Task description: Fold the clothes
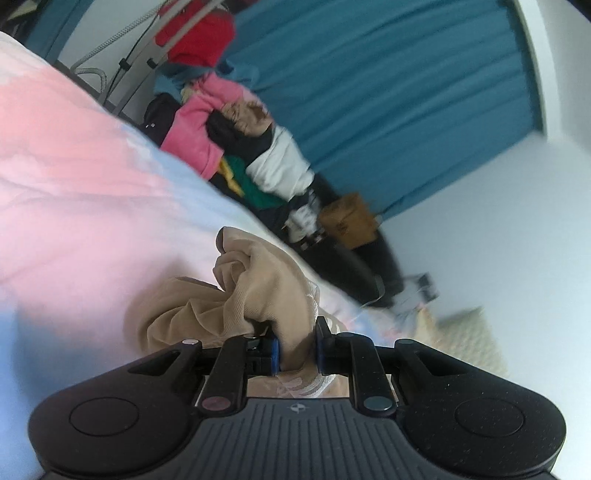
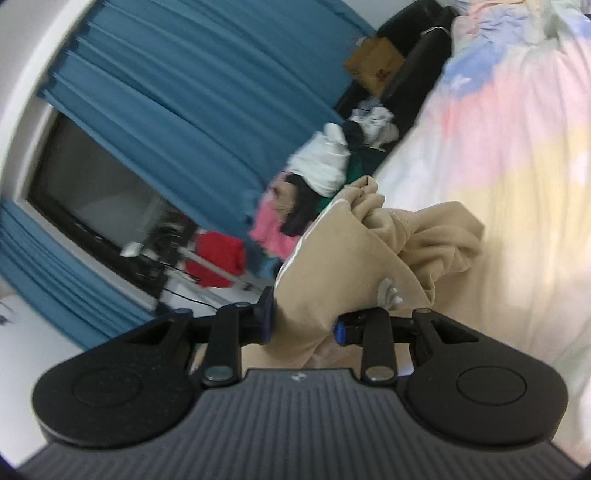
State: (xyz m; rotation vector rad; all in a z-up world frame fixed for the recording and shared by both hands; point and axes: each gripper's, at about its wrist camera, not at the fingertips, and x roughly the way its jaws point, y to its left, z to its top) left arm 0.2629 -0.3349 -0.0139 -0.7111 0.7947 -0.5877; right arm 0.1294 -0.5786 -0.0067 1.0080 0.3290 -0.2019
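A beige garment (image 1: 255, 291) is bunched up over the pastel pink and blue bedsheet (image 1: 74, 192). My left gripper (image 1: 297, 350) is shut on a fold of it, with cloth squeezed between the blue pads. In the right wrist view the same beige garment (image 2: 362, 254) bulges out from my right gripper (image 2: 304, 326), which is shut on another part of it. The cloth hides most of both pairs of fingers. The bedsheet (image 2: 517, 166) lies to the right in that view. Both views are tilted and motion-blurred.
A pile of mixed clothes (image 1: 236, 140), pink, white, green and black, lies beside the bed; it also shows in the right wrist view (image 2: 325, 166). A brown cardboard box (image 1: 347, 219) sits on a dark case. Blue curtains (image 1: 388, 85) and a red garment (image 1: 199, 33) on a rack are behind.
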